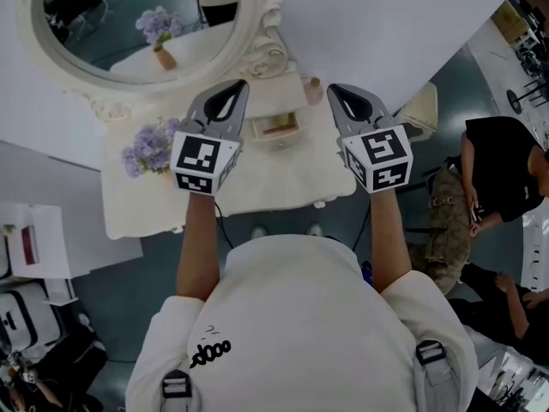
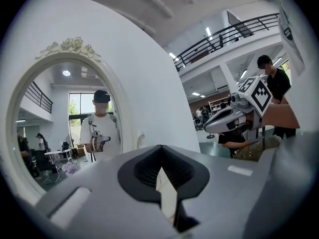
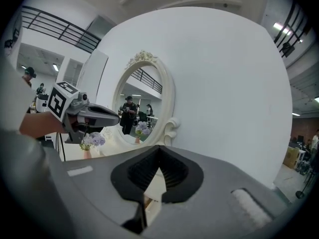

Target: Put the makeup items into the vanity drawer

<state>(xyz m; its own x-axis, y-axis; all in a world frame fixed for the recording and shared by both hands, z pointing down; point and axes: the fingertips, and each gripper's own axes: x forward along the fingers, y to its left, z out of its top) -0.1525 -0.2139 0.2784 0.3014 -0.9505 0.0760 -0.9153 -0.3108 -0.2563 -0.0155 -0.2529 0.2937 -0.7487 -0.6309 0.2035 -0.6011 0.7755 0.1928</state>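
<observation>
A white vanity table [image 1: 266, 183] stands below me, with a small drawer [image 1: 276, 127] open at its back, under the oval mirror [image 1: 141, 20]. A small pinkish bottle [image 1: 314, 88] stands on the tabletop right of the drawer. My left gripper [image 1: 239, 86] hovers above the table left of the drawer, jaws shut and empty. My right gripper [image 1: 334, 89] hovers to the drawer's right, near the bottle, also shut and empty. The left gripper view looks over its closed jaws at the mirror [image 2: 65, 128] and the right gripper [image 2: 219, 119]. In the right gripper view the left gripper [image 3: 107, 114] shows.
A vase of purple flowers [image 1: 147, 148] stands on the table's left side. A pale stool [image 1: 420, 110] sits right of the table. People [image 1: 497, 178] sit at the far right. White furniture [image 1: 34, 243] stands at the left. A white wall [image 1: 386, 24] backs the vanity.
</observation>
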